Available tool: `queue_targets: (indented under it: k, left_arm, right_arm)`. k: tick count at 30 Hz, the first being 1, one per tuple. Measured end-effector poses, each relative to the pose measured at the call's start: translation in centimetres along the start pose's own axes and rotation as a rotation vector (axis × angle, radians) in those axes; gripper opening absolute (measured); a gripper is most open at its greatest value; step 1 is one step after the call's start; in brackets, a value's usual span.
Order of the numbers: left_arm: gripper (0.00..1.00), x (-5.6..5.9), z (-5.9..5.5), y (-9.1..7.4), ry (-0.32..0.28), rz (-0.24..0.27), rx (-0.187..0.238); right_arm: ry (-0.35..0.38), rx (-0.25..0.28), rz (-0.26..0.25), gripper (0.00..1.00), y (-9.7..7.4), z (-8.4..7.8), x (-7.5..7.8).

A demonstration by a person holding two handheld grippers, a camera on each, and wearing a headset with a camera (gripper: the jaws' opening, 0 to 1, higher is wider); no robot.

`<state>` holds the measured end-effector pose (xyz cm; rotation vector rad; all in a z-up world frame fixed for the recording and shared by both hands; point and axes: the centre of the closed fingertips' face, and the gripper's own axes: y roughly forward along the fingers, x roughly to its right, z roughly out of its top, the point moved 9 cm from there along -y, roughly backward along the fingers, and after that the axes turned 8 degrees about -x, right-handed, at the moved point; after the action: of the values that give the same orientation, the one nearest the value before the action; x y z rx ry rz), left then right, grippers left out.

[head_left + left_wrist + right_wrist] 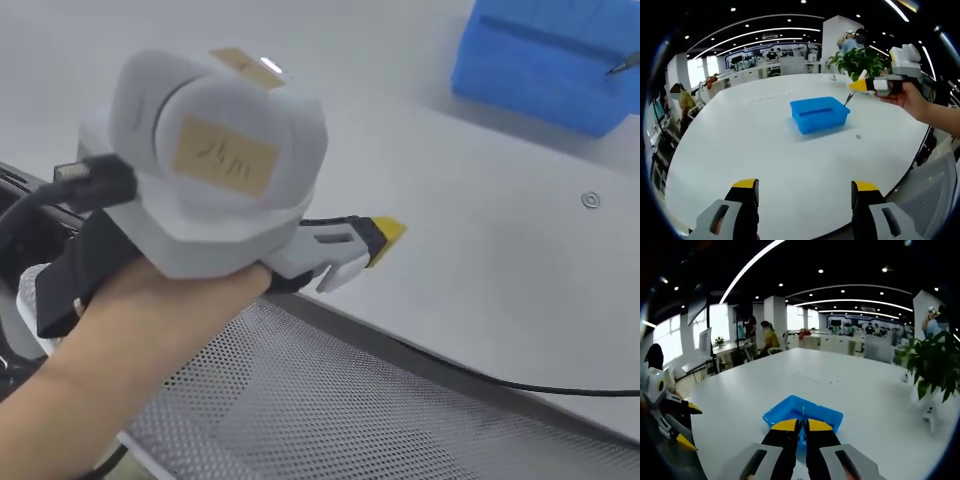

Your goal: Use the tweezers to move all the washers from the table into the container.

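The blue container [545, 55] stands at the table's far right, and one small metal washer [591, 200] lies on the white table [470, 230] in front of it. My left gripper [372, 248] is held low over the table's near edge. Its jaws are wide open with nothing between them [805, 192], facing the container [820, 114] and the washer [858, 136]. My right gripper [801, 424] hovers just above the container [802, 410], shut on the tweezers [848, 97], whose thin tip [625, 65] points down over the container's rim.
A black cable [500, 385] runs along the table's near edge above a grey mesh chair [300, 400]. A potted plant [860, 60] stands at the table's far side. People sit and stand at other desks in the background.
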<state>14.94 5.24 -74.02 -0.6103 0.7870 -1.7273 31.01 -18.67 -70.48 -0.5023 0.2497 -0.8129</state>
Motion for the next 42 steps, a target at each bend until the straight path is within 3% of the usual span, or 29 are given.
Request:
queue_targets:
  k: [4, 10, 17, 25, 33, 38, 42]
  left_arm:
    - [0.76, 0.1, 0.2, 0.0, 0.004, 0.001, 0.006]
    - [0.76, 0.1, 0.3, 0.1, 0.009, 0.002, 0.007]
    - [0.76, 0.1, 0.2, 0.1, 0.017, 0.005, 0.002]
    - [0.76, 0.2, 0.2, 0.2, 0.015, 0.004, -0.002]
    - [0.75, 0.2, 0.0, 0.2, 0.014, 0.004, -0.007]
    - [0.76, 0.2, 0.1, 0.2, 0.016, 0.002, -0.004]
    - [0.76, 0.2, 0.3, 0.0, 0.014, 0.003, 0.005]
  right_arm:
    - [-0.024, -0.054, -0.048, 0.01, -0.9, -1.9, 0.0]
    - [-0.022, -0.15, -0.026, 0.02, -1.1, -4.8, -0.3]
    - [-0.046, -0.204, -0.007, 0.02, -0.6, -6.2, -0.4]
    - [-0.038, -0.234, 0.004, 0.02, -0.2, -7.0, -0.4]
    - [-0.042, -0.231, -0.001, 0.02, -0.1, -7.0, -0.4]
    - [-0.054, -0.247, 0.008, 0.01, -0.1, -6.7, -0.5]
    - [-0.035, -0.217, 0.024, 0.01, -0.4, -5.4, -0.8]
